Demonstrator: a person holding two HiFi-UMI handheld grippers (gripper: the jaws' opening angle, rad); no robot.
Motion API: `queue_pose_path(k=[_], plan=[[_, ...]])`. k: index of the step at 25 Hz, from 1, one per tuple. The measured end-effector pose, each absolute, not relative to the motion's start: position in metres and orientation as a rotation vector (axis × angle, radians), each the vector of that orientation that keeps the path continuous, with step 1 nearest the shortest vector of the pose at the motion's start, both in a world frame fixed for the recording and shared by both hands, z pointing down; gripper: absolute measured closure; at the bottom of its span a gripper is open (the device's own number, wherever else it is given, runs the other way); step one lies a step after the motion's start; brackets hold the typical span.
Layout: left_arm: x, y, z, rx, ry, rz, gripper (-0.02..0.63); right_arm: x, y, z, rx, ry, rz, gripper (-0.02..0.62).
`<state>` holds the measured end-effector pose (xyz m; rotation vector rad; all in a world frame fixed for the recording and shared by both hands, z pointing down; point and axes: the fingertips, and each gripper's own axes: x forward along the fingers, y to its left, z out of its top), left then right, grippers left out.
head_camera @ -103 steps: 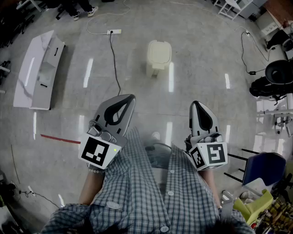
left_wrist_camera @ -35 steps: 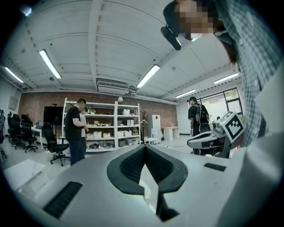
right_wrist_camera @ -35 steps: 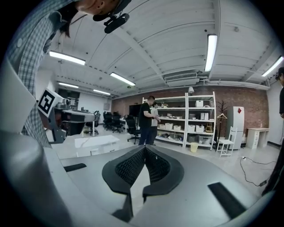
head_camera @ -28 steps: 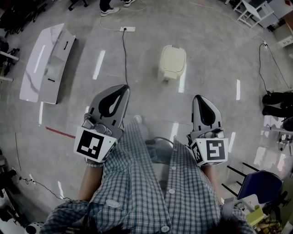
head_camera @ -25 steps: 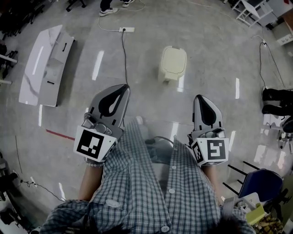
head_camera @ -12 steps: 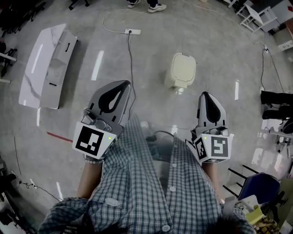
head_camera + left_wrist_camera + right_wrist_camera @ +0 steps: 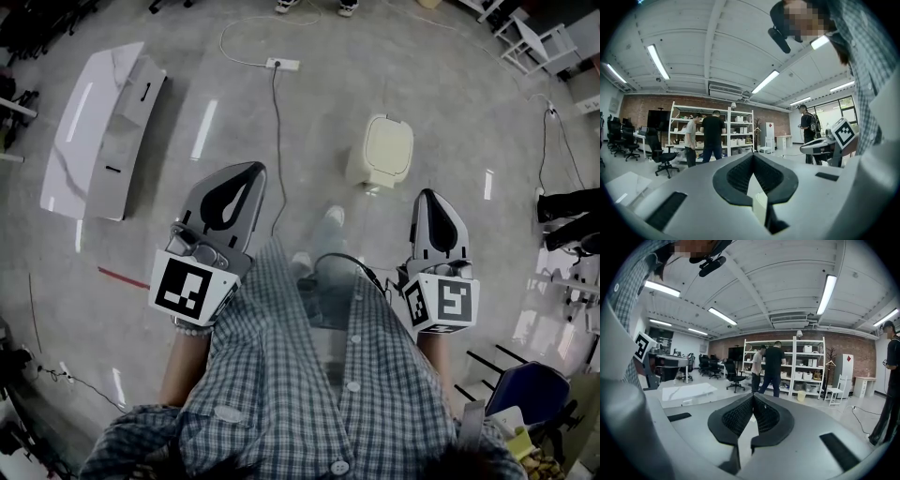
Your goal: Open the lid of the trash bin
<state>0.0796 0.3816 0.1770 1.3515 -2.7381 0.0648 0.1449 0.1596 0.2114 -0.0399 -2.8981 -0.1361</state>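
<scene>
Nearer the lid-down trash bin (image 7: pixel 386 150) now, left gripper (image 7: pixel 253 169) and right gripper (image 7: pixel 427 194) hang clenched, empty, short of it.

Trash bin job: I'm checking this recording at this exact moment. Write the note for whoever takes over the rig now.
Left gripper: jaws together, holding nothing.
Right gripper: the same.
Trash bin: on the floor ahead, on the right gripper's side, apart from both grippers. Its lid is down.
Done: nothing on the bin itself.
Left: reach the bin, take the lid and lift it open. A cable lies on the floor to the bin's left; probably worth stepping clear of it.
</scene>
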Motion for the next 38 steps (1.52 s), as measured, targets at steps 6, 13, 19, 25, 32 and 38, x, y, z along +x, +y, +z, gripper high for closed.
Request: queue_pose_path(k=[6,13,19,25,32,38], plan=[[0.062,0.385,0.179,1.337,-2.746,0.081,0.601,0.122,0.157,0.215,-0.062,-2.883,-0.169,0.578],[0.019,0.373,0.186,1.302,-2.745,0.075,0.601,0.075,0.137,0.223,-0.046,-2.866,-0.184,0.578],[-0.027,0.350,0.189,1.262,-2.746,0.030,0.601,0.023,0.103,0.229,0.002,-2.871,-0.113,0.578],[-0.085,0.316,0.189,1.283,-2.728,0.051,0.601,-0.035,0.075,0.225,0.011,-2.893,-0.098,0.578],[-0.142,0.227,0.189,1.485,-2.636,0.058,0.601,-0.049,0.016,0.235,0.120,-2.843,-0.156,0.578],[-0.147,0.174,0.197,1.638,-2.535,0.073,0.601,-0.031,-0.021,0.240,0.285,-2.829,-0.115,0.578]])
